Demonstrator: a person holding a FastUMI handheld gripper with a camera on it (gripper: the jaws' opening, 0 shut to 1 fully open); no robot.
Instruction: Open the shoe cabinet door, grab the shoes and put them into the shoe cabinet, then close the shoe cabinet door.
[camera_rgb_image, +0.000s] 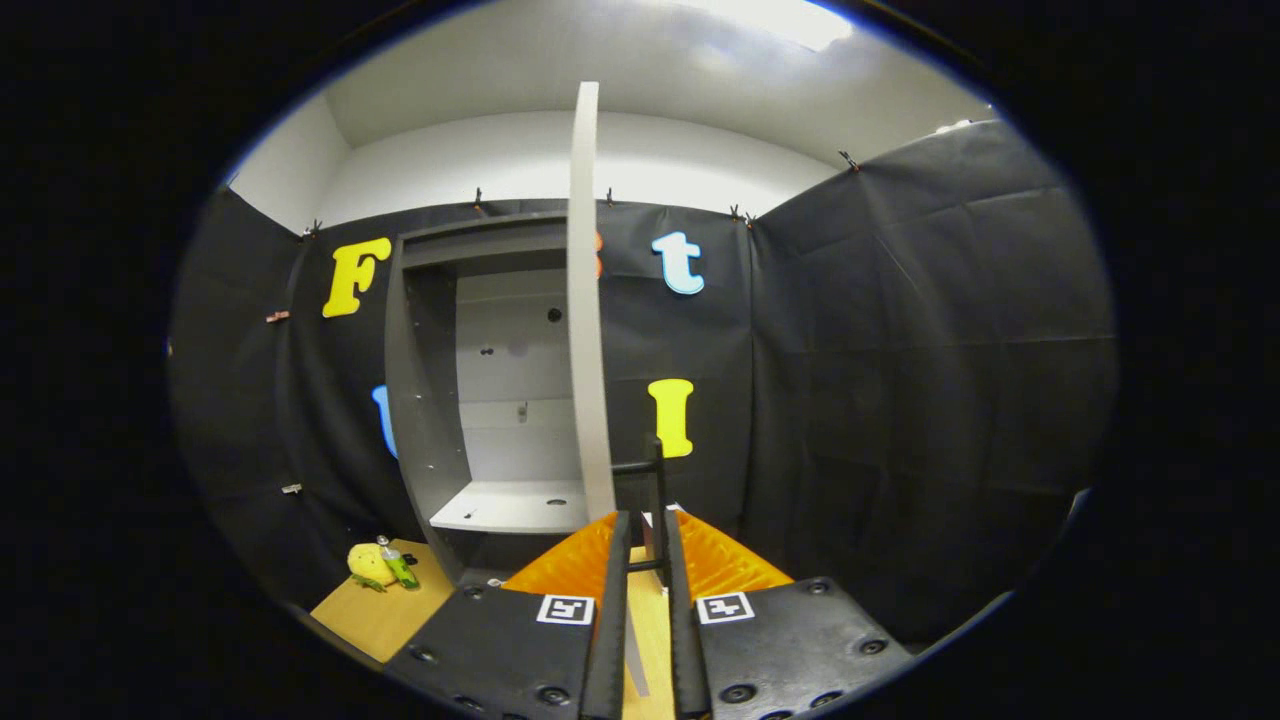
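The grey shoe cabinet (425, 400) stands open against the back wall, with a pale shelf (510, 507) inside it. Its door (585, 300) is swung out toward me and shows edge-on, just left of my fingers. A thin dark handle (655, 470) sticks out from the door's lower part. My gripper (646, 515) has its fingers drawn close together with the handle's bar running between them. A small yellow item with a green part (378, 566), which may be the shoes, lies on the wooden floor left of the cabinet's base.
Black cloth walls close the booth at the back and on both sides, and the right wall (930, 400) is near. The wooden floor (375, 610) runs from the cabinet's foot toward me.
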